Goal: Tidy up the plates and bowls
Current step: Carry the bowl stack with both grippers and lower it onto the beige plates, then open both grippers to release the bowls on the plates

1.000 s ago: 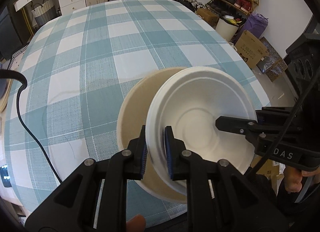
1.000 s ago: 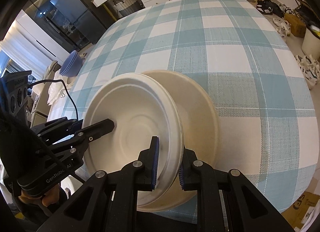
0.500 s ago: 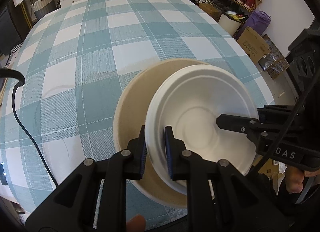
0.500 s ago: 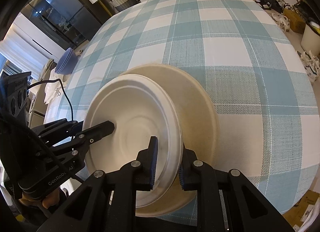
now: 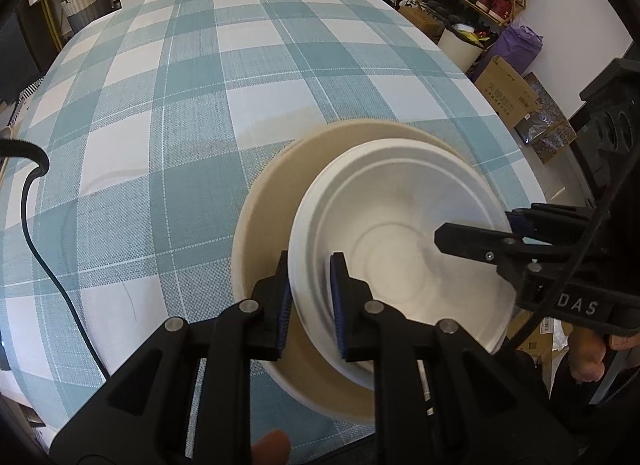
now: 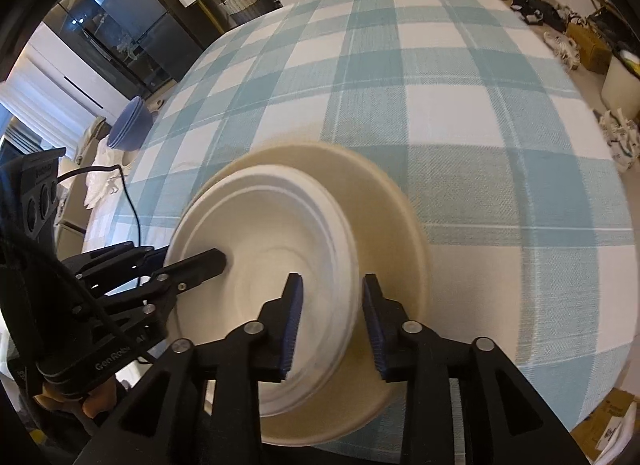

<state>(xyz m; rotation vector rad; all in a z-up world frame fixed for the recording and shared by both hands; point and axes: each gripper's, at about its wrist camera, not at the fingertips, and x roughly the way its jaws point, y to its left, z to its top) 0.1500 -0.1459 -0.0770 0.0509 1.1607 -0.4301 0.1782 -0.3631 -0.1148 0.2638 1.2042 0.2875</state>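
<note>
left jaws clamp white bowl (image 5: 404,241) rim | right jaws just opened, straddling rim | 1 beige bowl (image 5: 264,217) beneath

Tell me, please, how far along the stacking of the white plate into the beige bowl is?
Mostly done: the white plate sits nested inside the beige bowl on the checked tablecloth. In hand: the left claw pinches the plate's rim, while the right claw has just been opening, its pads clear of the rim between them. Left: release the left claw, and the blue bowls remain apart at the table's far edge.
</note>
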